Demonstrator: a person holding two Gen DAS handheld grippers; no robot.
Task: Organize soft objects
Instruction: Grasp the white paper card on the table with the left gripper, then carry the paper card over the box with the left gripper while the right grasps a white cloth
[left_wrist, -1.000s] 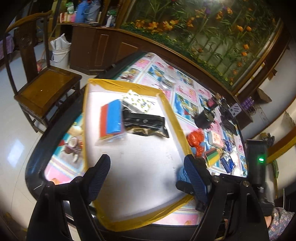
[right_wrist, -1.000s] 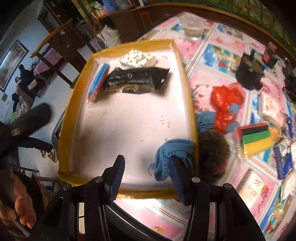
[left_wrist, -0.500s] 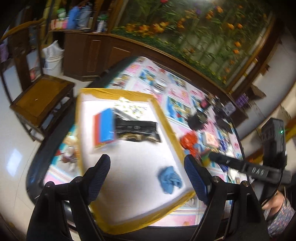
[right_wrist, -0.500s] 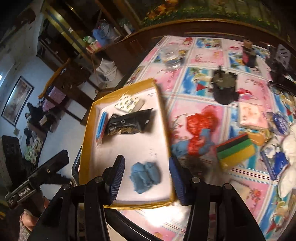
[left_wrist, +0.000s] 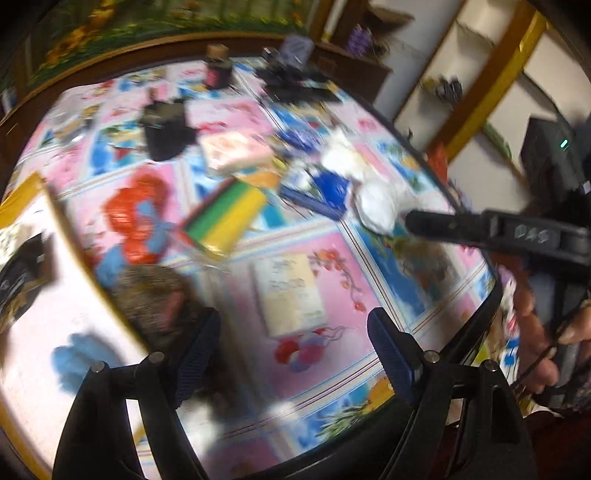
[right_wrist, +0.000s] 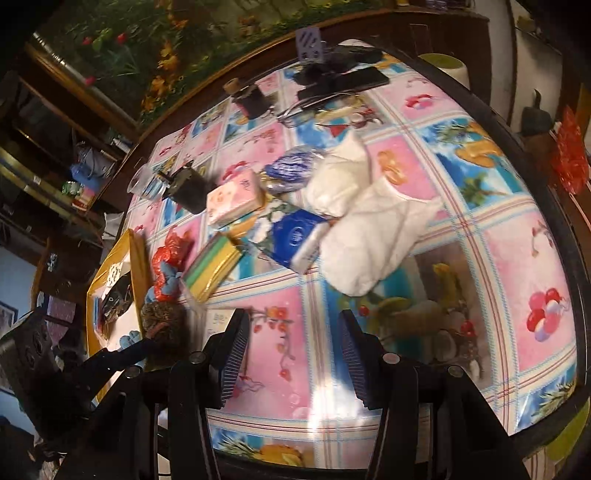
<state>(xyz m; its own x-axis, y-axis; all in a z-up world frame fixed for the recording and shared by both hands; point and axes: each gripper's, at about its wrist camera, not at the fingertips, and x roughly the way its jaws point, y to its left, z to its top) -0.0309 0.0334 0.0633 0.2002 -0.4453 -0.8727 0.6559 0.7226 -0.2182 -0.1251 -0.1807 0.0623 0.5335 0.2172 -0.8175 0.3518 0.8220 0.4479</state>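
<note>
A blue cloth (left_wrist: 79, 356) lies on the white, yellow-edged board (left_wrist: 55, 325) at the lower left; it also shows in the right wrist view (right_wrist: 129, 338). A dark fuzzy item (left_wrist: 151, 299) sits just off the board's edge. White cloths (right_wrist: 369, 229) lie mid-table, with a striped sponge pack (left_wrist: 225, 218), a red mesh item (left_wrist: 129, 218) and a pink pack (left_wrist: 236, 151). My left gripper (left_wrist: 295, 343) is open and empty over a flat white pack (left_wrist: 288, 295). My right gripper (right_wrist: 291, 354) is open and empty above the tablecloth; it also shows in the left wrist view (left_wrist: 417, 221).
The table (right_wrist: 535, 295) has a pink and blue patterned cover and a dark rim. A black box (right_wrist: 188, 190), a spool (right_wrist: 251, 98), glasses and black gear stand at the far side. The board holds a black packet (left_wrist: 18, 280). The left wrist view is blurred.
Both grippers have swung right, away from the board and toward the cluttered middle of the table. The blue cloth stays on the board where the right gripper left it.
</note>
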